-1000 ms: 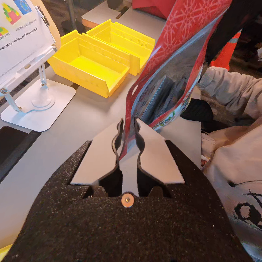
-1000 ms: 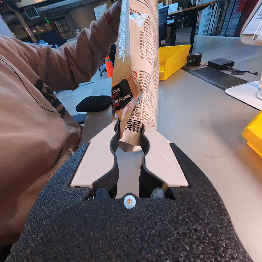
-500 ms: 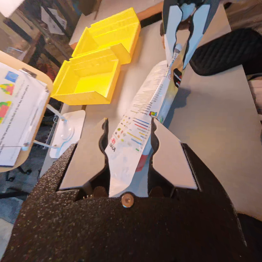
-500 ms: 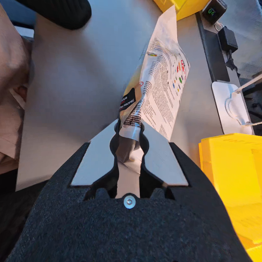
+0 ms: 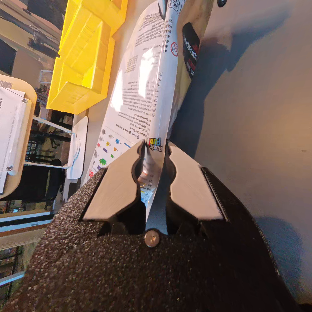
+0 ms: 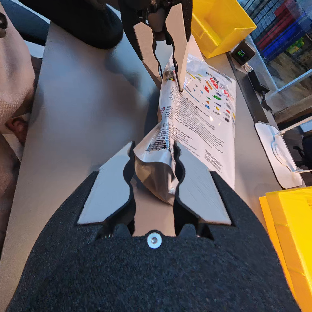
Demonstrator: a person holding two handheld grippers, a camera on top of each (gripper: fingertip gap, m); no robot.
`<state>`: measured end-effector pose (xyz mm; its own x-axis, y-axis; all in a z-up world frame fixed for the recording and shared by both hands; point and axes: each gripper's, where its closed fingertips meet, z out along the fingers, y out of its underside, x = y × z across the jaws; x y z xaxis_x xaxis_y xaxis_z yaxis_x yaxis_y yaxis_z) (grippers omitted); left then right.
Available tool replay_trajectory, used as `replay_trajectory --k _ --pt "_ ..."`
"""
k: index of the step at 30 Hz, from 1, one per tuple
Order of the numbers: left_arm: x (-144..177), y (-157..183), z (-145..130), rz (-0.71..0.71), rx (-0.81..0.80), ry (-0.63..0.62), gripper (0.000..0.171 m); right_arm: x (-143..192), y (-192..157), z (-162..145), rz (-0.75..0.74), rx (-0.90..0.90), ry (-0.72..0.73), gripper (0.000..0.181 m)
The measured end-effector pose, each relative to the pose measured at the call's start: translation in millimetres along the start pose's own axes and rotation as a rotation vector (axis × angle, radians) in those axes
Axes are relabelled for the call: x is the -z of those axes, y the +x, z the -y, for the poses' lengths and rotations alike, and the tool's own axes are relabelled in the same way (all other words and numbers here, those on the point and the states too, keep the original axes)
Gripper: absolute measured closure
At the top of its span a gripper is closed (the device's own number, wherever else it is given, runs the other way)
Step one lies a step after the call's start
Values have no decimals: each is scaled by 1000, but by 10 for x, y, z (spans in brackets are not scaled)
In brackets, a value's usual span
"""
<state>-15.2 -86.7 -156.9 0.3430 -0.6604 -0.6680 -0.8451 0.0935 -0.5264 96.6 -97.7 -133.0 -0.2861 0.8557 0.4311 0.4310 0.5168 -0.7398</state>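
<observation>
The left gripper [image 5: 154, 143] is clamped on one end of the printed foil pouch [image 6: 199, 121]. The right gripper [image 6: 154, 145] jaws stand apart around the pouch's other end, above the grey table [image 6: 81, 108].

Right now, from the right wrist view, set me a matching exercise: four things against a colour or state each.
Things:
1. bag
2. bin
3. stand base
4. device

Colour or state:
A. black, with a lit green display
B. printed, crumpled at its near end
C. flat and white
D. yellow, open-topped

Pairs: 1-B, 2-D, 3-C, 4-A
</observation>
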Motion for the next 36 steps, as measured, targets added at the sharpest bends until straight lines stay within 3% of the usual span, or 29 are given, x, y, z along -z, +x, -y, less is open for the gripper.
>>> replay_trajectory --k 5,9,12,16,21,26,31,36 --pt "47 53 -115 -55 97 59 164 106 2 -134 -30 -2 13 103" --pt "64 19 -181 -105 196 117 171 89 205 -513 -127 109 -129 96" --pt "53 19 -210 -123 196 120 171 -10 304 -530 -165 241 -149 118" --pt "55 -40 -276 -112 231 108 171 -40 334 -429 -52 299 -167 150" --pt "45 -168 -319 -52 215 89 166 33 417 -324 50 271 -186 166" --pt "154 -360 -152 -31 235 134 170 316 814 164 70 165 -103 181" --pt "425 -1004 103 -7 388 301 167 577 1503 815 9 165 -64 181" --pt "655 -1495 283 58 412 391 161 703 2187 1422 -52 196 -99 181"
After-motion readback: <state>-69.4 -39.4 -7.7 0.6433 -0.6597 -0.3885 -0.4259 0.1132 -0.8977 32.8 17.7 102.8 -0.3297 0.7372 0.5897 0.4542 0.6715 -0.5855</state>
